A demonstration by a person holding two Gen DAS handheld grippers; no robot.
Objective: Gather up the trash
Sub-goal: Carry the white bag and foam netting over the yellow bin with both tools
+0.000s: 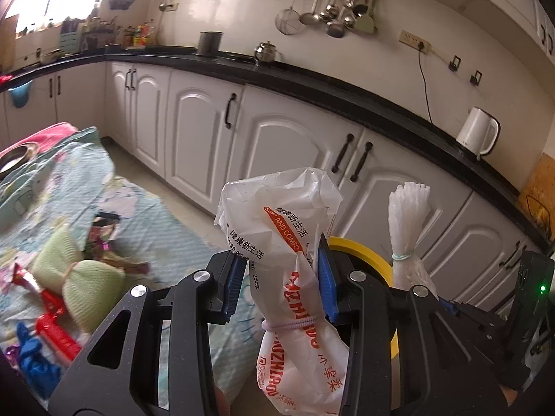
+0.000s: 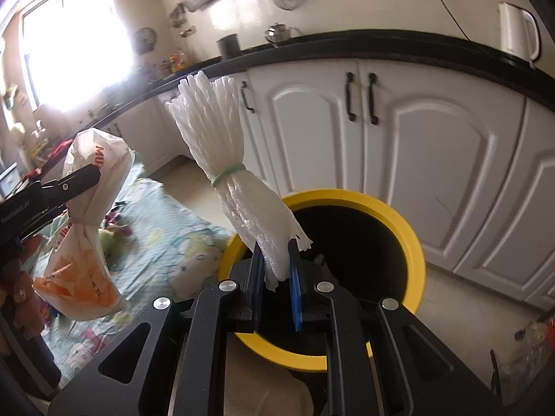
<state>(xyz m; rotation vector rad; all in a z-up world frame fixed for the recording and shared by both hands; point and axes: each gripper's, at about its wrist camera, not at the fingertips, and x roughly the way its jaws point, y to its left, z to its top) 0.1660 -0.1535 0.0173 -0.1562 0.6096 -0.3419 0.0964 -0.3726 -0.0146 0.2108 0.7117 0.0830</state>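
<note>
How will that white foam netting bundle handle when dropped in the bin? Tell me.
Probably very light: the foam netting stands upright above narrow jaws without sagging. Likely squashy, since the green band cinches it tight. It may cling or drift over the yellow-rimmed bin.

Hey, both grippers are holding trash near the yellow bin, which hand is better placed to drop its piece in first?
Probably the right. The right gripper, clamped on the white foam bundle, sits directly over the yellow-rimmed bin. The left gripper holds the printed plastic bag off to the bin's side.
</note>
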